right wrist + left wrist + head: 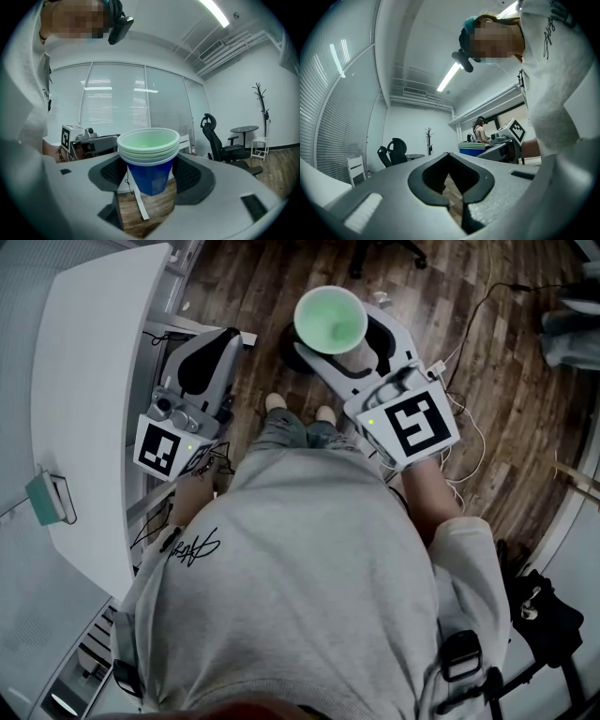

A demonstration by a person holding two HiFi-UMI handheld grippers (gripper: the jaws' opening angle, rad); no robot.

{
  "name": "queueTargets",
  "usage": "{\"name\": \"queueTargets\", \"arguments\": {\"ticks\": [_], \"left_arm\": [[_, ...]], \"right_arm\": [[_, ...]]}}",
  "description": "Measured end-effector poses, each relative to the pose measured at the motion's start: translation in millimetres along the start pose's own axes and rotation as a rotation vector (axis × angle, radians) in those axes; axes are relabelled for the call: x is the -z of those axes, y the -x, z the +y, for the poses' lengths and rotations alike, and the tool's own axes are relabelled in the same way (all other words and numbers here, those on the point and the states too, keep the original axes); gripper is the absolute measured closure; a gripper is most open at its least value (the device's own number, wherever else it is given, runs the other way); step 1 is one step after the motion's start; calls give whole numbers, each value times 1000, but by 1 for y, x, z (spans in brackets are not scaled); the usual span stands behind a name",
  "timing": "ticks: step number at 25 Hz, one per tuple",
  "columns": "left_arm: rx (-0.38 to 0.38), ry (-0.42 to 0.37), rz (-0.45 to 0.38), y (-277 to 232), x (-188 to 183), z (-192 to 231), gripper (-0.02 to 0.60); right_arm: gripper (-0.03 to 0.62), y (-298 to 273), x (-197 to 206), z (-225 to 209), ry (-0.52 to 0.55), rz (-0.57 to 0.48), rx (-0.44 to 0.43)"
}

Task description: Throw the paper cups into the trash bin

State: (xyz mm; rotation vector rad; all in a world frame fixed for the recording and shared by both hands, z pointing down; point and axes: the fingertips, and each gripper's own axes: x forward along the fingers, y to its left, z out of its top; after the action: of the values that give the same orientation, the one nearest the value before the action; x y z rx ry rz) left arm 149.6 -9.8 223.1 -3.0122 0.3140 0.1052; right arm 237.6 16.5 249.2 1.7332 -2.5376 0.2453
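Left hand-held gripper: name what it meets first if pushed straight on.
The way looks free nearby. The left hand-held gripper is shut, and only wooden floor shows past it, so probably the floor, though depth is unclear.

Perhaps 3 stacked paper cups (pixel 149 157) between jaws of right tool (pixel 336 345); left tool (pixel 208 360) beside table (pixel 94 390).

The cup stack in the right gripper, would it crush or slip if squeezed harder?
Probably crushable: the cup stack looks thin-walled, though nesting may stiffen it. Likely light, as the top cup looks empty. Its taper could let it slip between the fingers.
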Motion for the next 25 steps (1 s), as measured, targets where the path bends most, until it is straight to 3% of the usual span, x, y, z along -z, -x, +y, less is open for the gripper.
{"name": "queueTargets", "arguments": {"ticks": [11,25], "left_arm": [[66,41,-38,0,18,18,578],[166,102,-13,-17,50,64,578]], "right_arm": [[293,-16,16,1,-26,11,62],[293,-56,22,-7,-61,-48,123]]}}
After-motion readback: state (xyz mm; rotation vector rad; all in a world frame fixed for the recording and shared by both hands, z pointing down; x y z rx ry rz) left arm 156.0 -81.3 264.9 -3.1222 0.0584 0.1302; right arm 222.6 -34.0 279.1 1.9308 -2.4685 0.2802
